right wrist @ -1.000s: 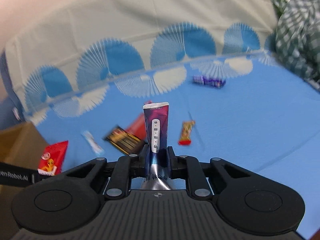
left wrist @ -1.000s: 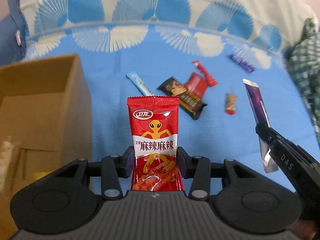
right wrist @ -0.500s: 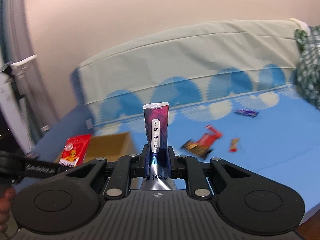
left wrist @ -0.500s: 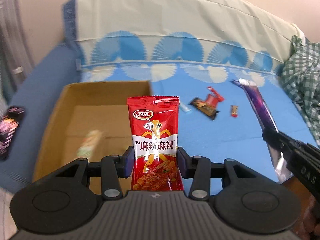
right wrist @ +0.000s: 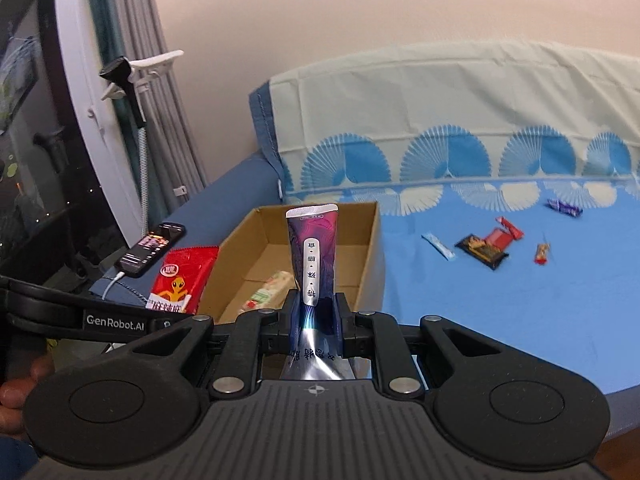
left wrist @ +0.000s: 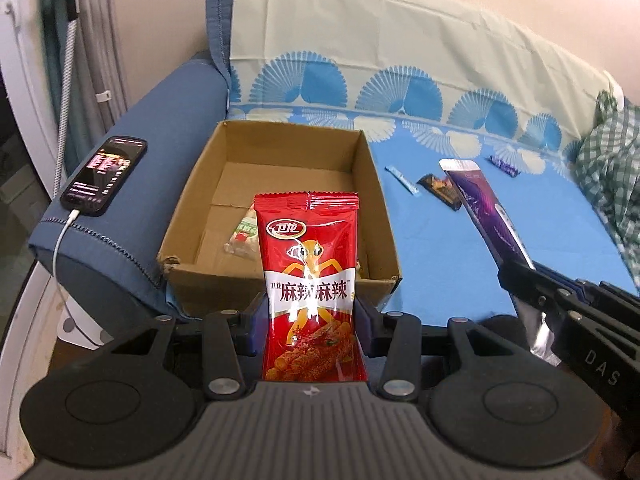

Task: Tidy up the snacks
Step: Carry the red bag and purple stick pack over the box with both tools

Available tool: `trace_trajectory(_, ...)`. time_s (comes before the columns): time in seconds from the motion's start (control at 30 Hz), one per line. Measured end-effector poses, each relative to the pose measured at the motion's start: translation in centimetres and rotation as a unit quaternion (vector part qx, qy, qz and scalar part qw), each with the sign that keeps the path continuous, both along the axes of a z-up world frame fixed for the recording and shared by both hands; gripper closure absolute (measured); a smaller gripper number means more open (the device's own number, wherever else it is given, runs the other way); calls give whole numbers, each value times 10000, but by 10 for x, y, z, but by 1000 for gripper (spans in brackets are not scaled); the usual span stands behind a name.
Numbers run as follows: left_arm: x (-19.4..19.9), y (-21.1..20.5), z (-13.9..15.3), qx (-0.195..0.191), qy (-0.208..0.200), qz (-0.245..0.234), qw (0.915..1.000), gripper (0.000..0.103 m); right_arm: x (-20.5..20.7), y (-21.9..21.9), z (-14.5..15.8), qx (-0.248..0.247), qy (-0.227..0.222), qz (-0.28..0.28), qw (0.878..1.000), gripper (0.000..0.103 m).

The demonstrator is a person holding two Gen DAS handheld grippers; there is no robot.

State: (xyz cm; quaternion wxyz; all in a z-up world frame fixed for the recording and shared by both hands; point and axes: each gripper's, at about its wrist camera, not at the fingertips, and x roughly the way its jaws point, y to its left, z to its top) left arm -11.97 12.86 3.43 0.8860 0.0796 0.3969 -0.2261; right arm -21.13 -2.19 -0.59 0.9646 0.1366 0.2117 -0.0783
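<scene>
The left gripper (left wrist: pixel 308 322) squeezed a red shiny snack bag with a yellow bug picture (left wrist: pixel 310 292) and held it standing up, jaws tight on both sides. The right gripper (right wrist: pixel 316 322) pinched a tall purple and silver snack pouch (right wrist: pixel 313 256), also standing up, with its jaws almost closed on the thin pack. In the left wrist view the right gripper (left wrist: pixel 516 280) showed at the right side, holding that purple pouch (left wrist: pixel 486 208) tilted.

Just past both grippers sat an open brown cardboard box (left wrist: pixel 374 184) on a blue bed sheet with white and blue fan shapes (left wrist: pixel 460 248). A small pale green and white snack pack (left wrist: pixel 244 234) lay on the box floor.

To the left of the box, a black phone with a lit screen (left wrist: pixel 105 174) lay on a dark blue cushion (left wrist: pixel 160 120), with a white cable plugged in.

Farther off on the sheet, to the right of the box, lay a thin light blue stick pack (right wrist: pixel 438 246), a black and gold bar (right wrist: pixel 482 252) touching a red pack (right wrist: pixel 502 236), a small red and yellow candy (right wrist: pixel 541 254), and a purple candy bar (right wrist: pixel 564 207) farthest back.
</scene>
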Motion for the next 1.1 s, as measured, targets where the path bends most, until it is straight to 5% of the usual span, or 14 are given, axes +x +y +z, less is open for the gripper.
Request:
trace_trajectory(0.5, -9, 14, 9, -273, -149, -27, 9995, 54, -10, 20, 12, -275, -80, 36, 9996, 86)
trace_trajectory(1.1, 11, 11, -3, -154, 105, -17, 9998, 54, 10, 18, 4, -253, 240, 142, 9993, 86)
